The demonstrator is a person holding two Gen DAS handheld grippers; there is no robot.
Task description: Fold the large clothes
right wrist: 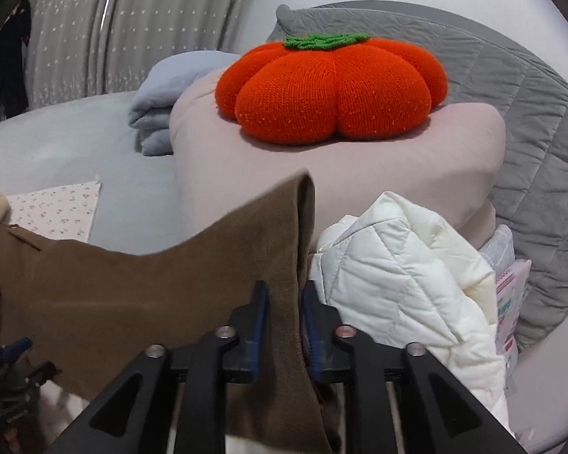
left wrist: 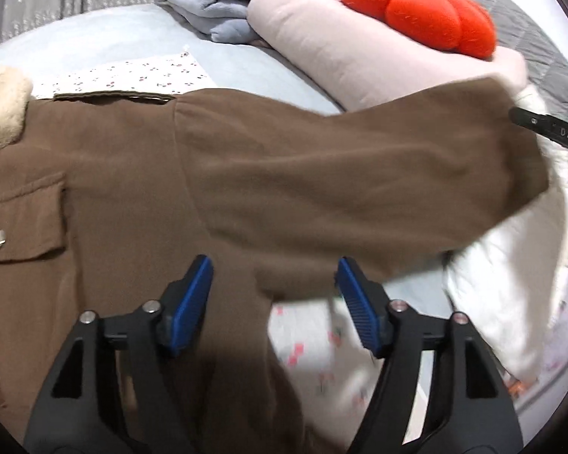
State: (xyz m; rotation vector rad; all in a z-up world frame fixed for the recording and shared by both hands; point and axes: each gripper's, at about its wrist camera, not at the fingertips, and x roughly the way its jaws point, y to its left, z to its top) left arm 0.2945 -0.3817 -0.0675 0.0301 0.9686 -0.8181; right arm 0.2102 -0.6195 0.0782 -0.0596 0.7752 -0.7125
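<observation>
Pale blue bedding (left wrist: 106, 43) covers the bed, with a star-dotted grey curtain (right wrist: 140, 26) behind it and a quilted grey headboard cushion (right wrist: 530, 121) at the right. Open sheet lies toward the curtain side, beyond a small floral cloth (left wrist: 132, 75); the other side is crowded. A pink pillow (right wrist: 359, 174) sits there with an orange pumpkin cushion (right wrist: 333, 90) on top, a folded blue-grey blanket (left wrist: 216, 7) just beside the pillow, and a white quilted jacket (right wrist: 405, 276) heaped against the pillow's near face.

A brown coat (left wrist: 132, 174) lies spread on the bed with its body flat. It has a cream fleece collar (left wrist: 0, 109), a shoulder tab and a flap pocket (left wrist: 22, 223) with a metal snap. Its sleeve (left wrist: 359, 181) stretches out toward the jacket, raised off the sheet at the cuff end.

The right gripper (right wrist: 284, 317) pinches the sleeve's cuff edge between its blue pads, fingers narrow on the fabric; the cloth hangs down through them. The left gripper (left wrist: 274, 283) hovers over the coat near the armpit, fingers spread wide with nothing between them. The sleeve's lower edge runs just past its tips, with more floral cloth showing beneath.
</observation>
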